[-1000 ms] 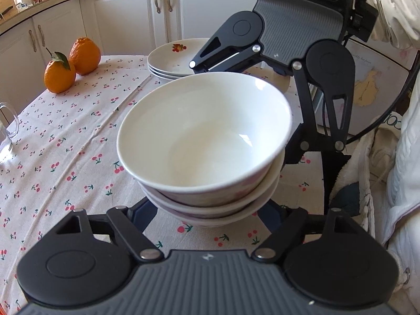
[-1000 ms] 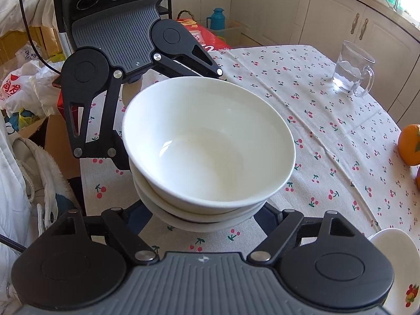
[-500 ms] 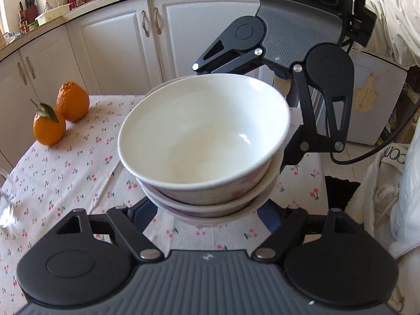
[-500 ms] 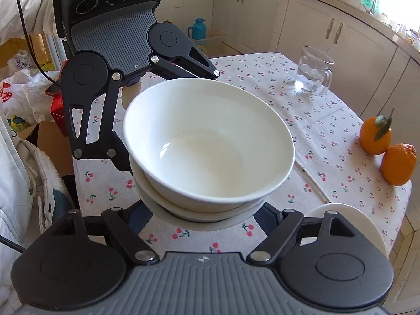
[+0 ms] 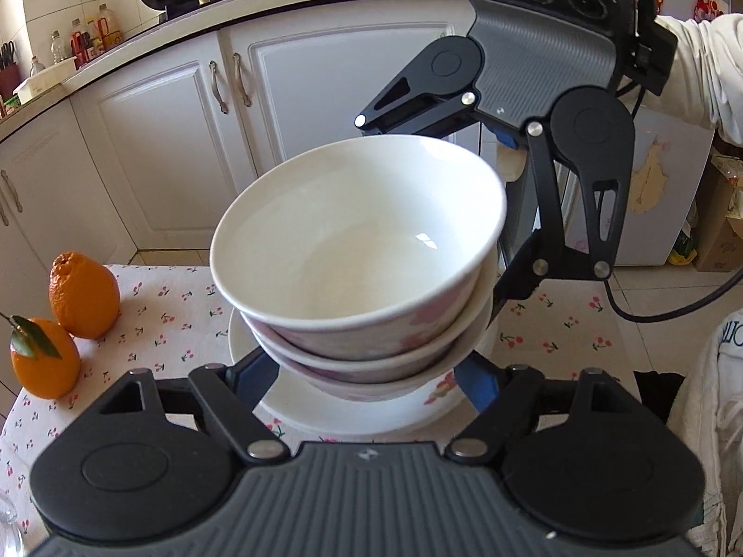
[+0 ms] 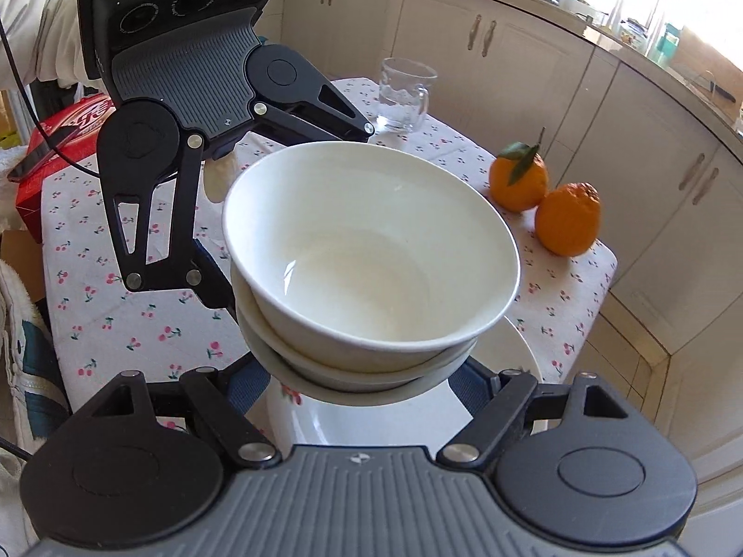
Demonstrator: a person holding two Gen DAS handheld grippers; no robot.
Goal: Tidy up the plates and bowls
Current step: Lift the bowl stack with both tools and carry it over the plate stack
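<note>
A stack of three white bowls hangs in the air, carried between both grippers from opposite sides. My left gripper has its blue fingers pressed against the lowest bowl's sides. My right gripper clasps the same bowl from the other side. Each gripper also shows in the other's view, beyond the bowls. Directly under the stack lies a pile of white plates with a flower print, on the cherry-print tablecloth.
Two oranges sit beside the plates near the table's end. A glass mug stands farther along the table, and a red box beyond its far side. White kitchen cabinets stand behind.
Both grippers carried the bowl stack across the table and a little upward. It now hangs over the plate pile by the oranges, where before it was over bare cloth.
</note>
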